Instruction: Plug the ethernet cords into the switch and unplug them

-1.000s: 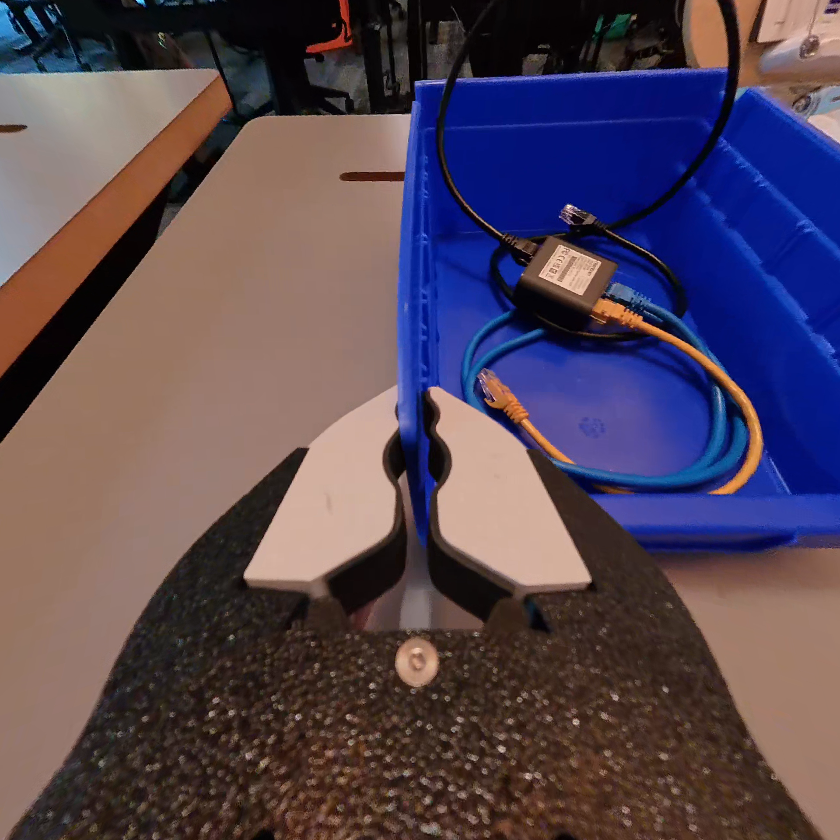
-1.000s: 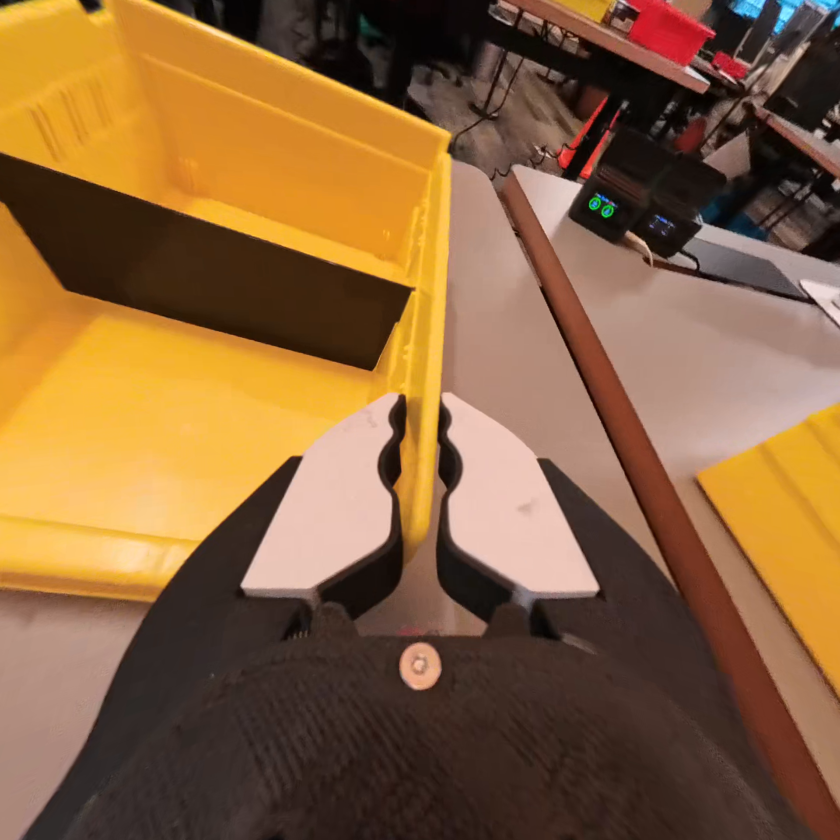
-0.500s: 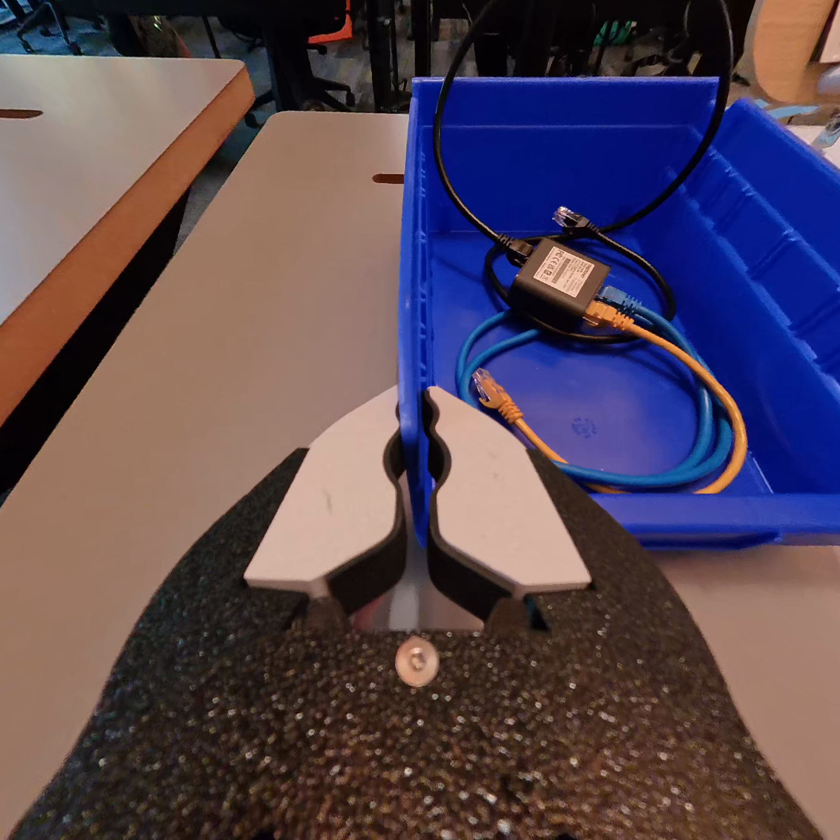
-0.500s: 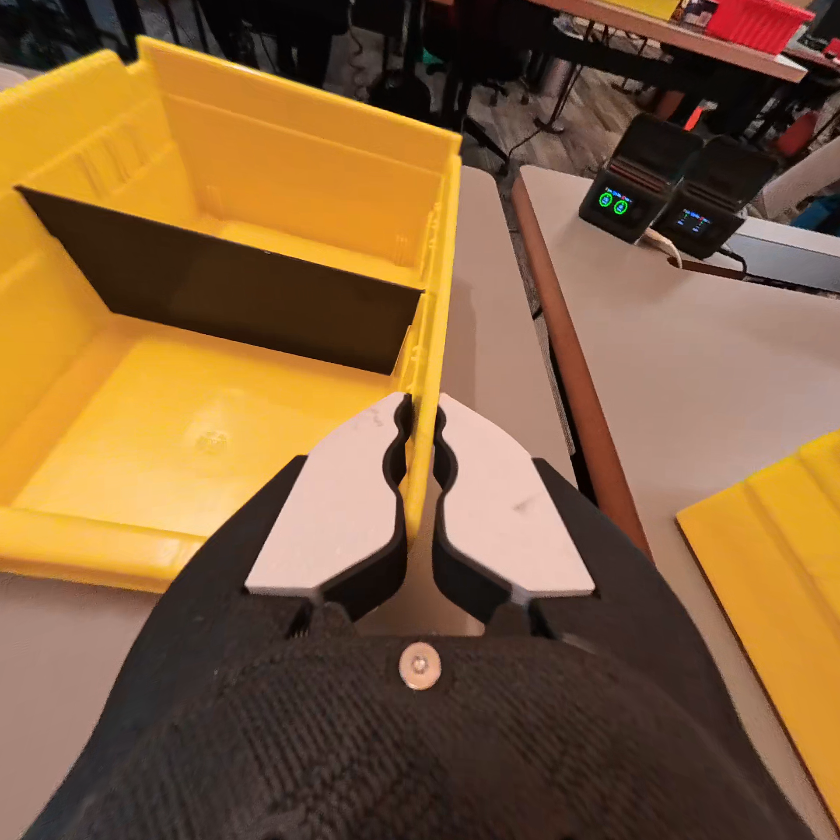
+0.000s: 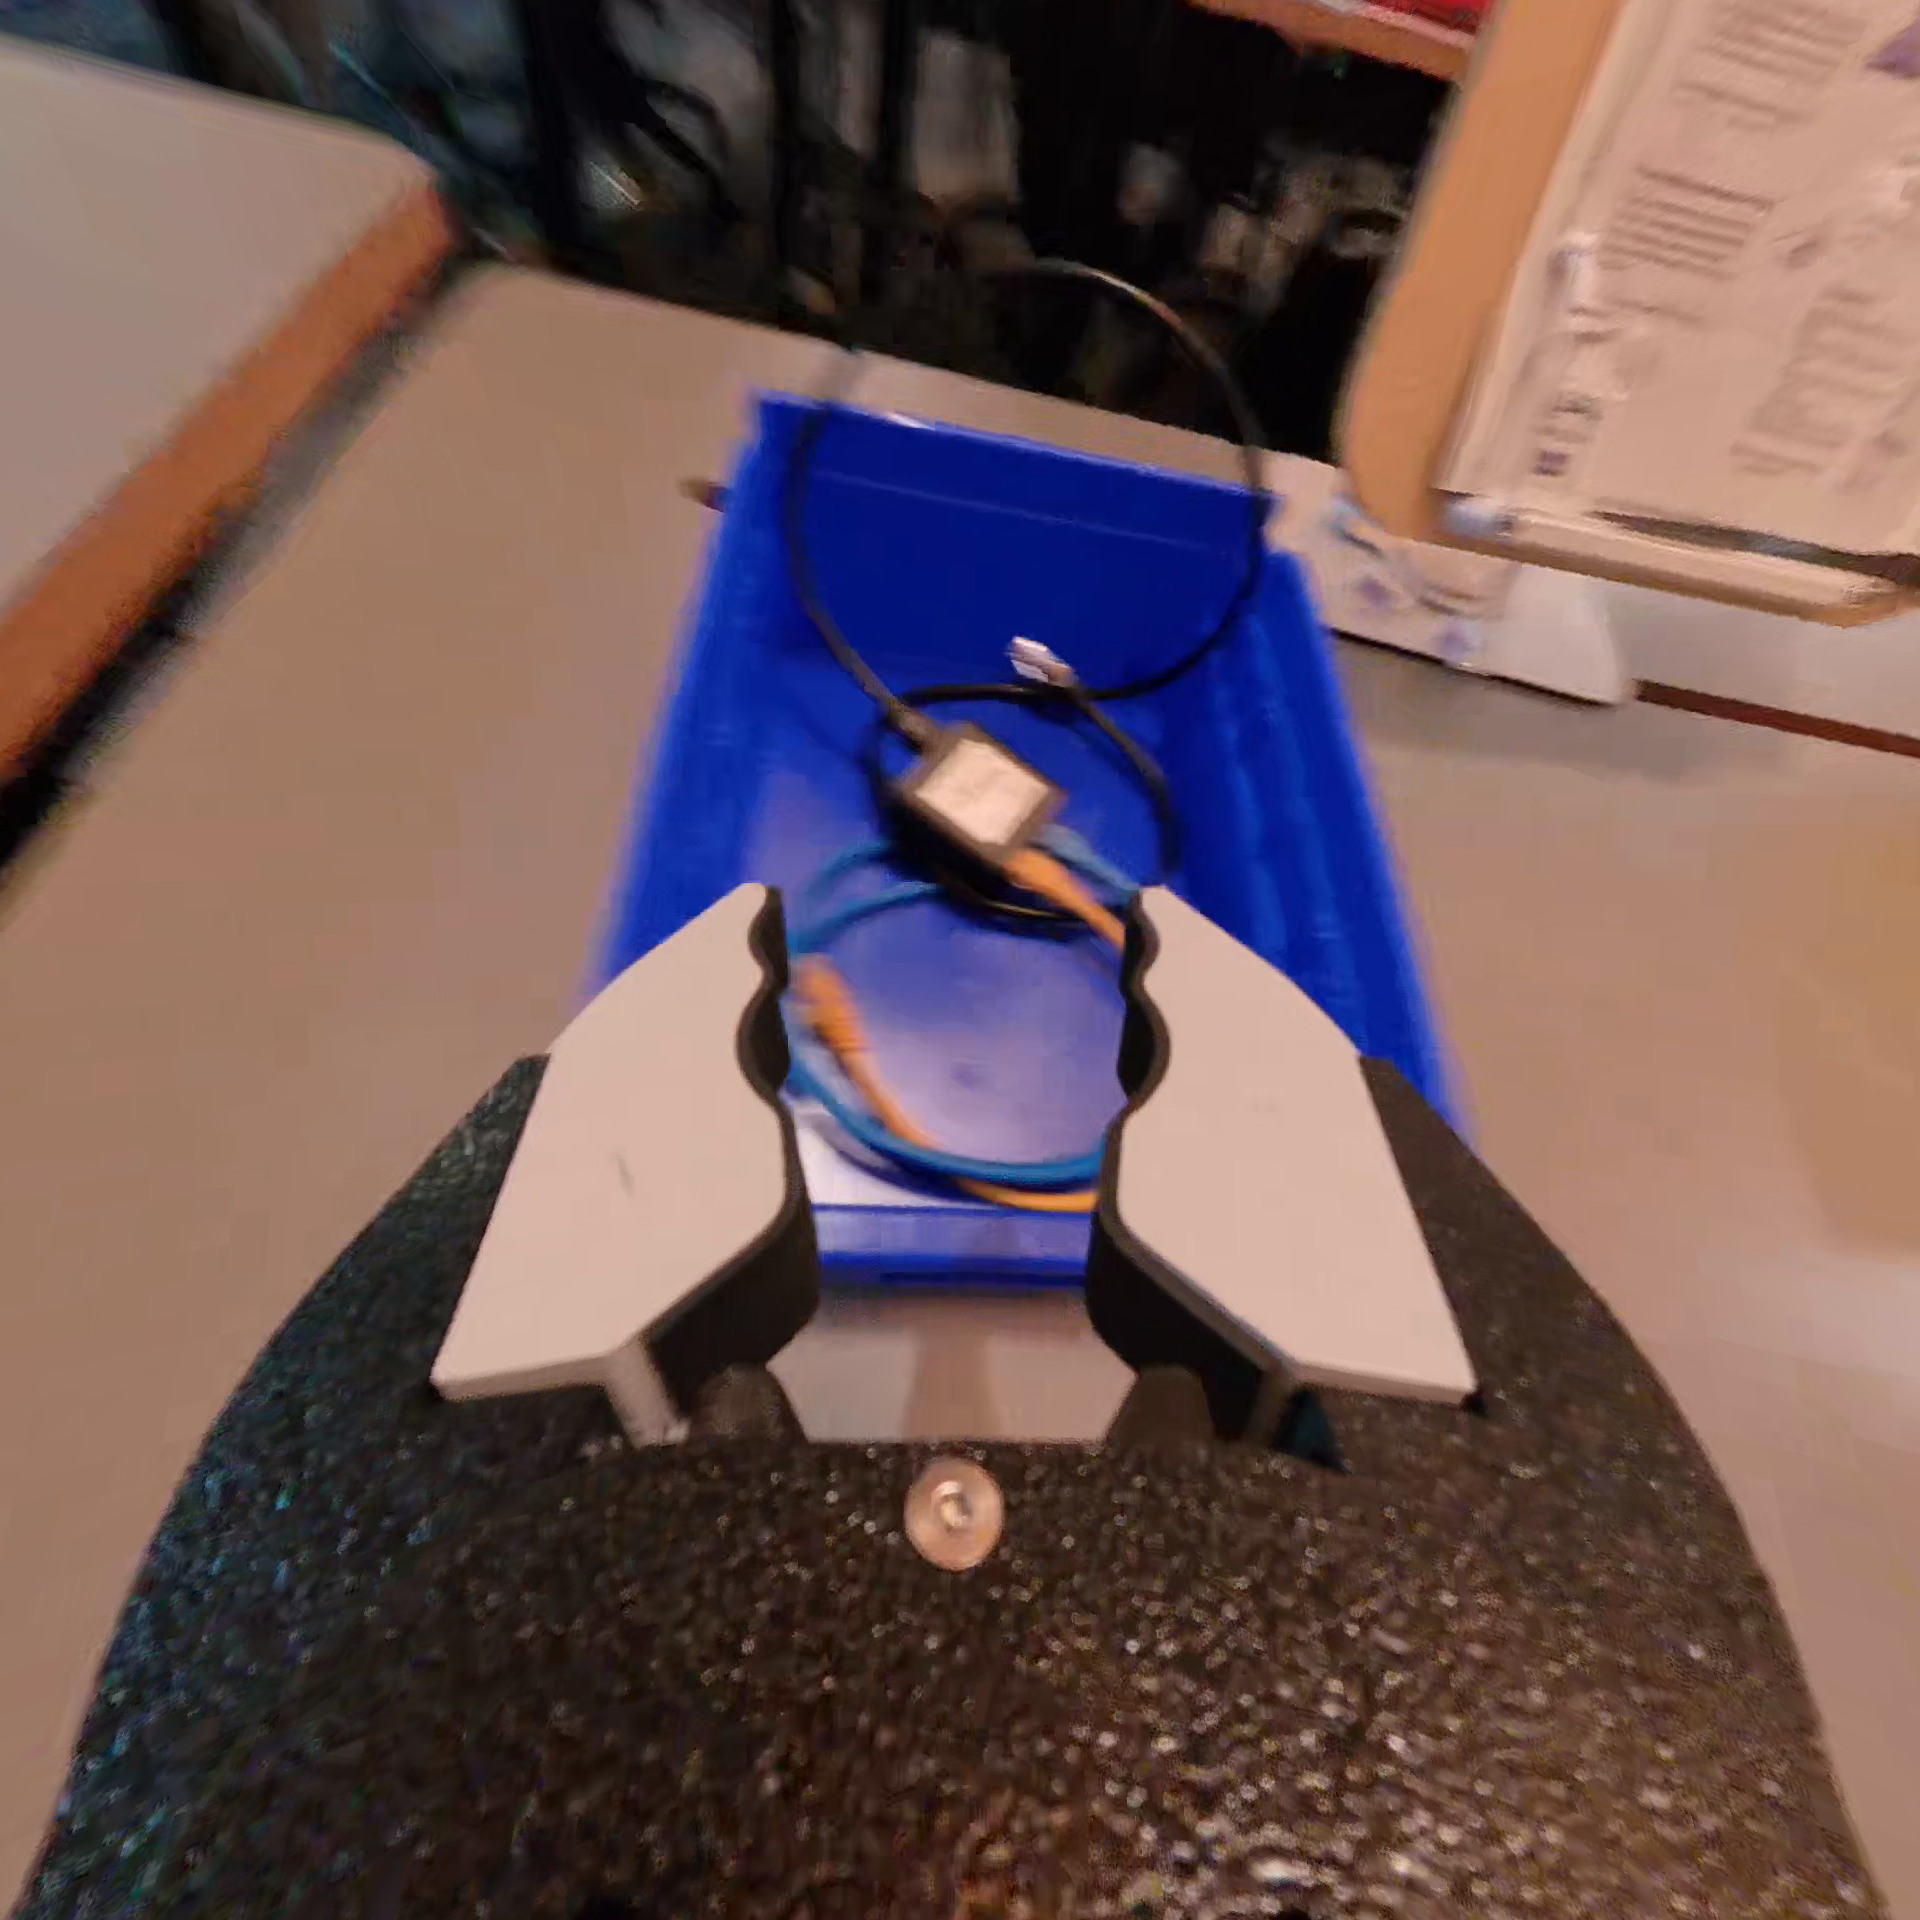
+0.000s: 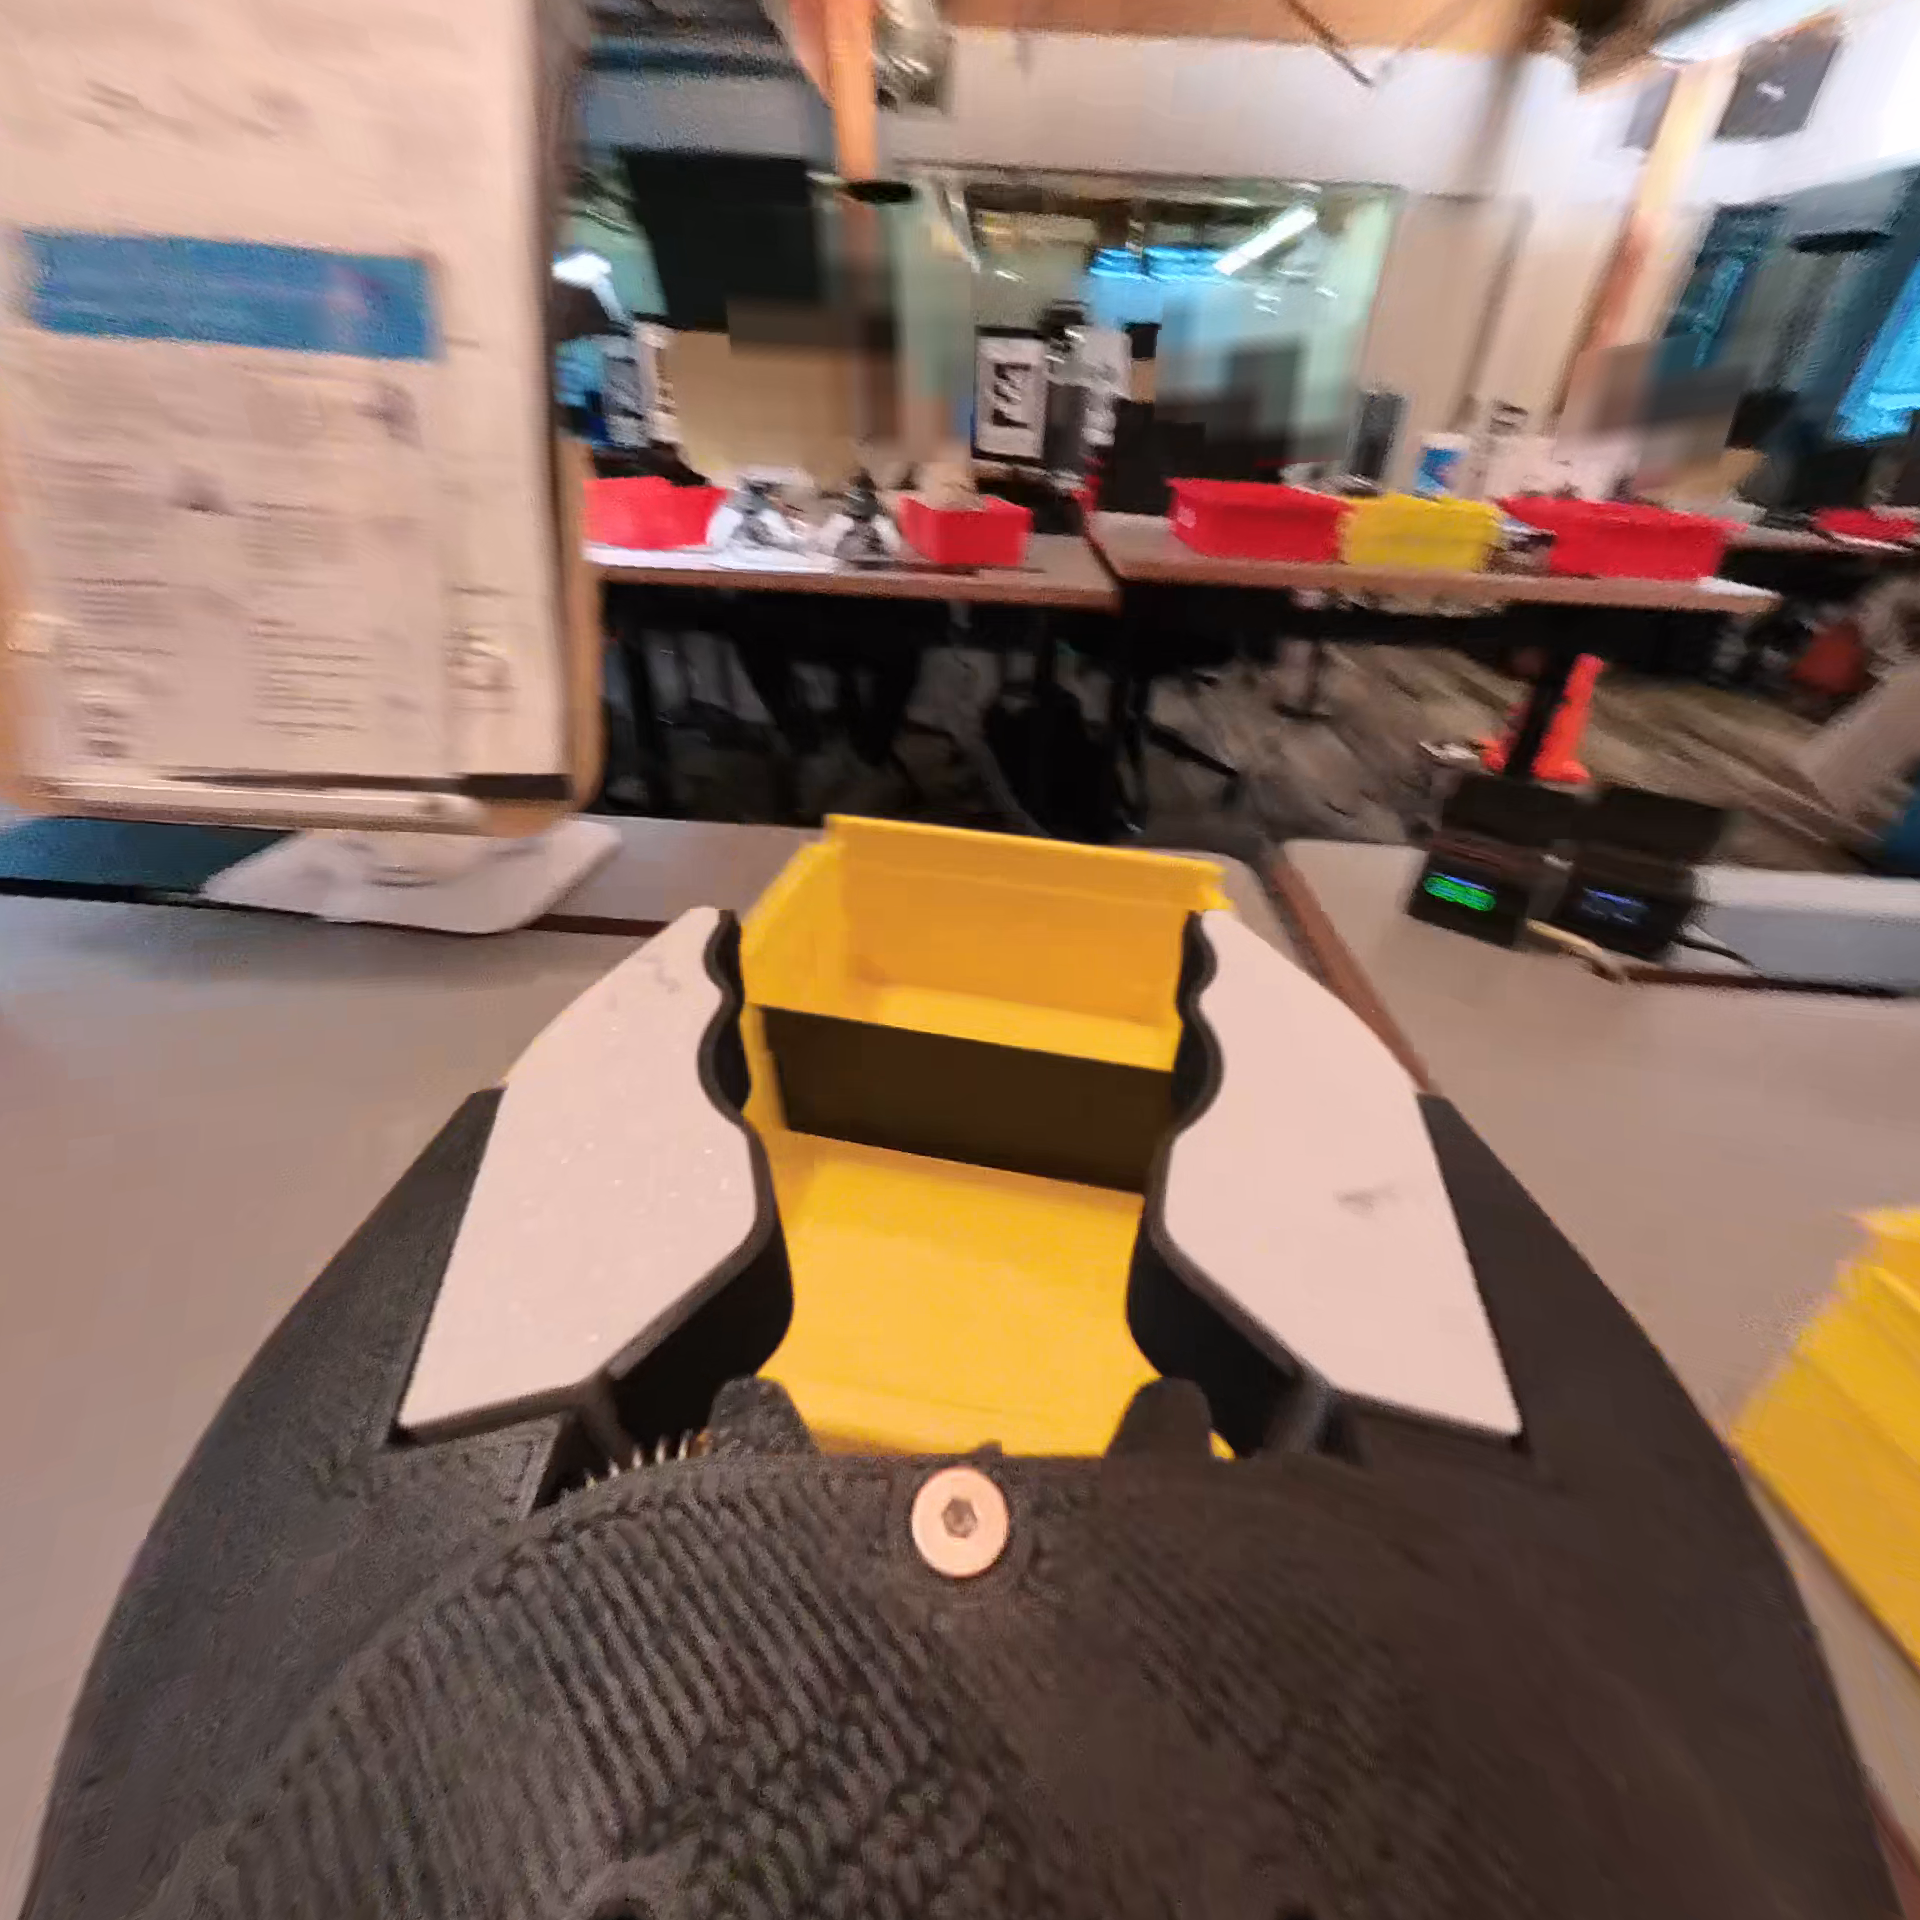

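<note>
In the left wrist view a blue bin (image 5: 717, 665) stands on the table. In it lies a small black switch (image 5: 982, 795) with a black cord (image 5: 831, 613), a blue cord (image 5: 935, 1153) and an orange cord (image 5: 842, 1023). The orange and blue cords run to the switch's near side; a loose clear plug (image 5: 1034, 657) lies behind it. My left gripper (image 5: 948, 909) is open and empty, held above and in front of the bin. My right gripper (image 6: 961, 925) is open and empty, in front of a yellow bin (image 6: 997, 883) with a black divider (image 6: 966, 1101).
A cardboard-backed board with papers (image 5: 1662, 281) stands on a white base right of the blue bin, and shows in the right wrist view (image 6: 270, 416). A yellow lid (image 6: 1849, 1403) lies at right. Two black devices (image 6: 1538, 883) sit on the neighbouring table. Tip to tip, the grippers are about 70 cm apart. The small black switch (image 5: 982, 795) is about 15 cm from my left fingertips. It is some 25 cm from my left tips to the loose clear plug (image 5: 1034, 657).
Both grippers let go of the bin walls they were pinching, opened wide and pulled back and up. The views are now blurred from motion.
</note>
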`<action>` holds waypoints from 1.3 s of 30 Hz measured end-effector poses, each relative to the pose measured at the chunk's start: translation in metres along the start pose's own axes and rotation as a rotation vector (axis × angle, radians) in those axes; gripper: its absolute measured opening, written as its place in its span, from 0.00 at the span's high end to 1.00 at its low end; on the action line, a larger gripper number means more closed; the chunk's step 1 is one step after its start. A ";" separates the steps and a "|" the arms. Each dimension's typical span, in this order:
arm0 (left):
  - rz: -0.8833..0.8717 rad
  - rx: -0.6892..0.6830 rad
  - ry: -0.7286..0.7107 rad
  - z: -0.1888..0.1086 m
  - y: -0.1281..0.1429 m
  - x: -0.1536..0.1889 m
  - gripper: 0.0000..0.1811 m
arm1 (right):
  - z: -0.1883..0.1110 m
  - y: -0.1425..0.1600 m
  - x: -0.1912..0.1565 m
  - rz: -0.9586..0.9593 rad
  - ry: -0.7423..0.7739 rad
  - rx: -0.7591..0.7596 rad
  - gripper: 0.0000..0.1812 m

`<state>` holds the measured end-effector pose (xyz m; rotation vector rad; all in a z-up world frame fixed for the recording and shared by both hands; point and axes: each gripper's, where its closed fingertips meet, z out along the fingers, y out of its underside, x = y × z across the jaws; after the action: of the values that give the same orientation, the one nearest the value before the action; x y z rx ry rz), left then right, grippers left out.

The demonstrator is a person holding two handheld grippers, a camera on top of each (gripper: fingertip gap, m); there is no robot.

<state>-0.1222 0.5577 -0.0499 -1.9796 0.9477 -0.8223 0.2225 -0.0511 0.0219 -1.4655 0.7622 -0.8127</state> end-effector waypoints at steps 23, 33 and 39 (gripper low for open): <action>-0.474 -0.647 -0.479 0.176 0.069 -0.003 0.61 | 0.017 0.035 -0.191 0.001 -0.482 -0.047 0.54; -0.392 -0.505 -0.393 0.178 0.067 -0.009 0.61 | 0.017 0.040 -0.201 0.015 -0.532 -0.057 0.56; -0.425 -0.401 -0.277 0.176 0.056 0.002 0.61 | 0.013 0.034 -0.202 -0.004 -0.540 -0.035 0.59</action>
<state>-0.0003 0.5968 -0.1827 -2.6199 0.5643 -0.5827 0.1261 0.1244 -0.0212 -1.6190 0.3635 -0.3738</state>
